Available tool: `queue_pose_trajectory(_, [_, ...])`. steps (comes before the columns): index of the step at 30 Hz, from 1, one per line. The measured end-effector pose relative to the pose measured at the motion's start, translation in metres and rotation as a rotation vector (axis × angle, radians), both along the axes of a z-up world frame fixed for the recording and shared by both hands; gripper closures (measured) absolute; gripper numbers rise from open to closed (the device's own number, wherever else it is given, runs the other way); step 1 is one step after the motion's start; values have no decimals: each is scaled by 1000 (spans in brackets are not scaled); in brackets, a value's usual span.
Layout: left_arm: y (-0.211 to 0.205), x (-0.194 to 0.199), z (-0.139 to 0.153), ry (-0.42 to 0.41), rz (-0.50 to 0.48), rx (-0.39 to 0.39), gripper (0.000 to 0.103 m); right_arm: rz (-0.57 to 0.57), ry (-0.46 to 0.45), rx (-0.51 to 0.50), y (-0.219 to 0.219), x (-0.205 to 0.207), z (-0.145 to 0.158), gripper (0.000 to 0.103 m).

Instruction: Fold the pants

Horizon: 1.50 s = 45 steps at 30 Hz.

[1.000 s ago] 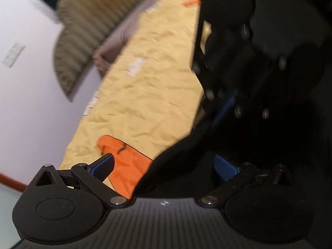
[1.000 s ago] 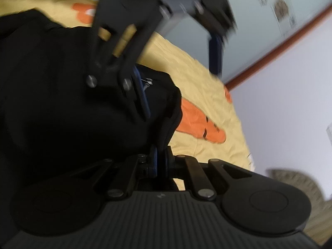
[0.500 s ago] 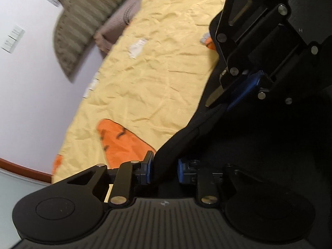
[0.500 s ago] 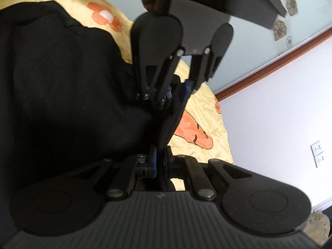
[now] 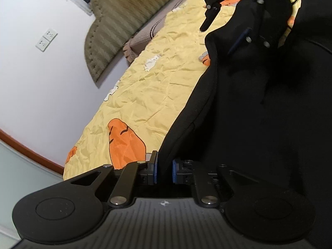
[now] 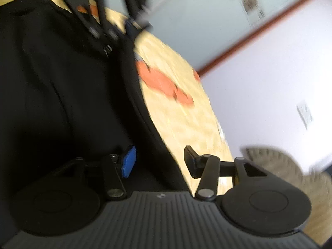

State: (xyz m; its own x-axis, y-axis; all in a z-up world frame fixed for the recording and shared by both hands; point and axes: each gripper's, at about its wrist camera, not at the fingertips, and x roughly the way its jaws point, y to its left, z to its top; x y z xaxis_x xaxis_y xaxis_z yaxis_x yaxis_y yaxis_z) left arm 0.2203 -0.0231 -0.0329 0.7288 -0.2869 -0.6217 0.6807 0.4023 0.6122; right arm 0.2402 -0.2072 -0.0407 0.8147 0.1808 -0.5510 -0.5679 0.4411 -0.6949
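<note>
Black pants lie on a yellow bedspread with orange carrot prints. My left gripper is closing, and its blue pads pinch the thick hem edge of the pants. In the blurred right wrist view the pants fill the left half. My right gripper is opening, its pads standing wide apart with the pants edge loose between them. Each gripper shows in the other's view: the right gripper at the top over the far end of the hem, the left gripper blurred at the top.
A striped olive headboard stands at the far end of the bed against a white wall with a double socket. The bedspread ends at the bed's edge beside the wall. A brown skirting strip runs below.
My left jaws went from wide open to closed on the pants edge. My right jaws, shut on the fabric before, have spread and let it go. The two grippers have drawn apart.
</note>
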Motion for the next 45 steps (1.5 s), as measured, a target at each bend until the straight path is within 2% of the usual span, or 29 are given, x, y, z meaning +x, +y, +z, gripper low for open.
queue_pose_trajectory(2, [2, -10, 0, -11, 10, -15, 91, -52, 23, 10, -19, 9, 1, 50])
queue_pose_trajectory(8, [14, -28, -2, -9, 64, -60, 91, -173, 65, 63, -49, 43, -2, 51])
queue_pose_trajectory(10, [20, -31, -2, -15, 90, -74, 91, -200, 108, 86, -54, 48, -2, 70])
queue_pose_trajectory(11, [22, -32, -1, -15, 107, -85, 91, -211, 133, 87, -52, 52, -2, 88])
queue_pose_trajectory(12, [24, -34, 0, -15, 122, -96, 91, -219, 152, 80, -51, 53, -4, 99])
queue_pose_trajectory(15, [31, -40, 3, -17, 172, -135, 91, -205, 118, 37, -42, 31, -9, 100])
queue_pose_trajectory(19, [41, -51, 4, -13, 229, -174, 91, -190, 47, -6, -29, -23, 2, 100])
queue_pose_trajectory(21, [46, -60, 7, -21, 249, -192, 95, -176, 20, -42, -19, -49, 4, 100])
queue_pose_trajectory(24, [54, -73, 14, -23, 275, -234, 96, -161, 6, -55, -4, -84, 4, 101])
queue_pose_trajectory(29, [56, -96, 12, -3, 262, -213, 95, -137, 13, -36, 14, -126, 3, 102])
queue_pose_trajectory(31, [58, -101, 17, 24, 287, -280, 93, -136, 11, -32, 18, -130, 5, 103])
queue_pose_trajectory(32, [62, -98, 20, 82, 312, -335, 90, -143, 5, -29, 19, -132, 4, 103])
queue_pose_trajectory(34, [73, -86, 24, 248, 379, -474, 73, -162, -11, -29, 19, -128, 3, 103])
queue_pose_trajectory(35, [79, -81, 24, 305, 423, -551, 56, -170, -17, -28, 20, -128, 2, 103])
queue_pose_trajectory(36, [85, -75, 24, 346, 474, -628, 32, -177, -21, -23, 20, -128, 2, 103])
queue_pose_trajectory(37, [90, -70, 23, 378, 520, -701, 22, -183, -21, -17, 22, -131, 3, 103])
queue_pose_trajectory(38, [95, -67, 23, 399, 548, -770, 17, -190, -21, -14, 23, -130, 3, 103])
queue_pose_trajectory(40, [102, -60, 22, 438, 596, -889, 17, -202, -33, -6, 24, -135, -2, 103])
queue_pose_trajectory(45, [110, -28, 8, 576, 731, -1053, 17, -252, -70, 25, 27, -144, -3, 103])
